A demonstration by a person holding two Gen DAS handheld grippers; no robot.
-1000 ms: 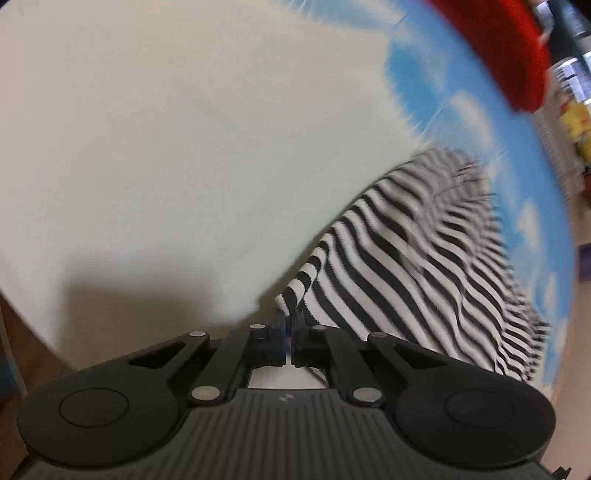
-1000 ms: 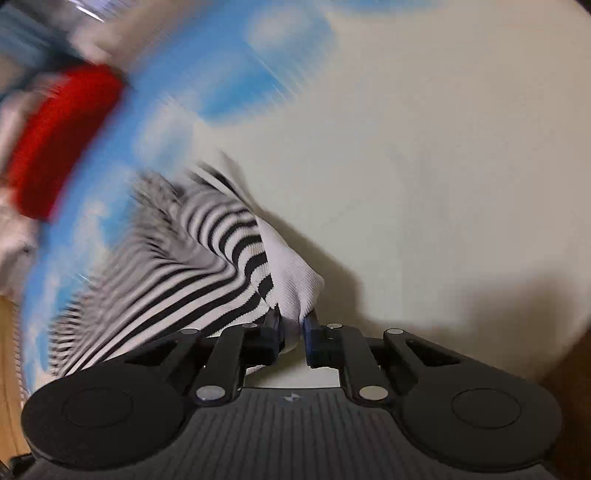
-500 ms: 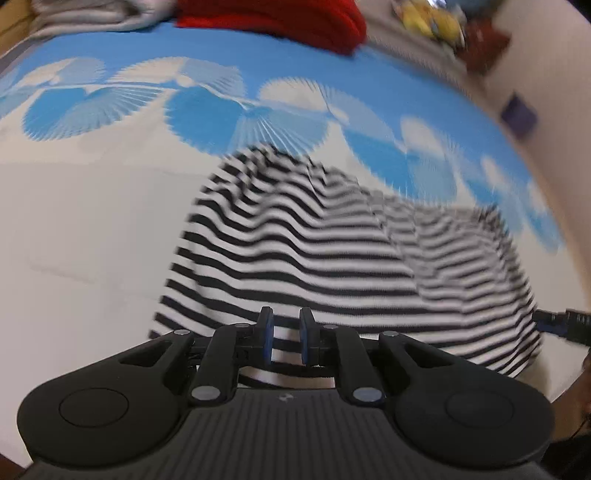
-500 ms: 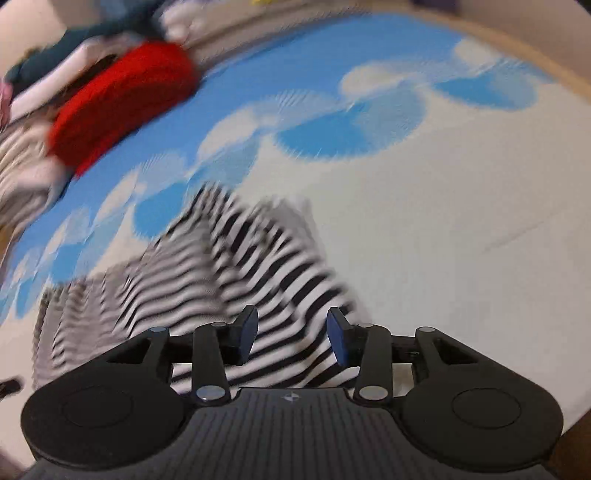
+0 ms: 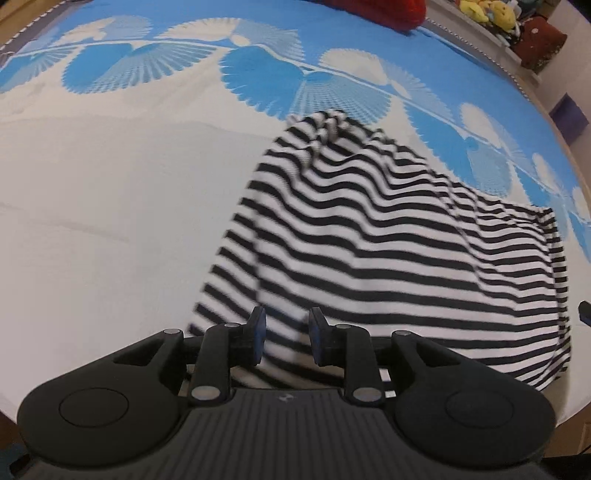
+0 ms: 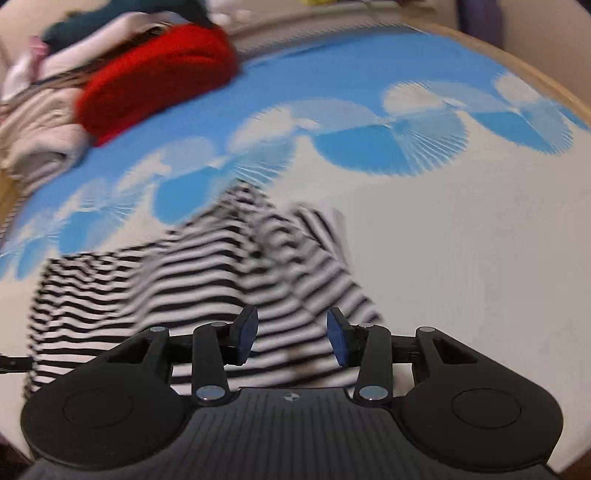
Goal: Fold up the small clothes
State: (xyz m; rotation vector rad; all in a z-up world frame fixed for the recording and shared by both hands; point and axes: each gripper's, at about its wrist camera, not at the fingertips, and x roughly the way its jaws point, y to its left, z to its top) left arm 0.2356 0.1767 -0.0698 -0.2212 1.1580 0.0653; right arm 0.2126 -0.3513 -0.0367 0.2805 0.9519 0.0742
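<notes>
A black-and-white striped garment (image 5: pixel 388 243) lies rumpled on the white and blue cloth (image 5: pixel 110 192), bunched at its far end. My left gripper (image 5: pixel 284 332) is open and empty above the garment's near left edge. In the right wrist view the same striped garment (image 6: pixel 207 280) lies spread and wrinkled, and my right gripper (image 6: pixel 291 332) is open and empty above its near right part. The right view is blurred by motion.
A red knitted item (image 6: pixel 159 74) lies at the back on a pile of pale clothes (image 6: pixel 40 129). Its edge shows in the left view (image 5: pixel 388 11). Stuffed toys (image 5: pixel 491 14) sit at the far right. The wooden rim (image 6: pixel 517 62) bounds the cloth.
Both grippers were shut on the striped garment a second ago. They have opened and let it drop onto the cloth, and both have pulled back and tilted up.
</notes>
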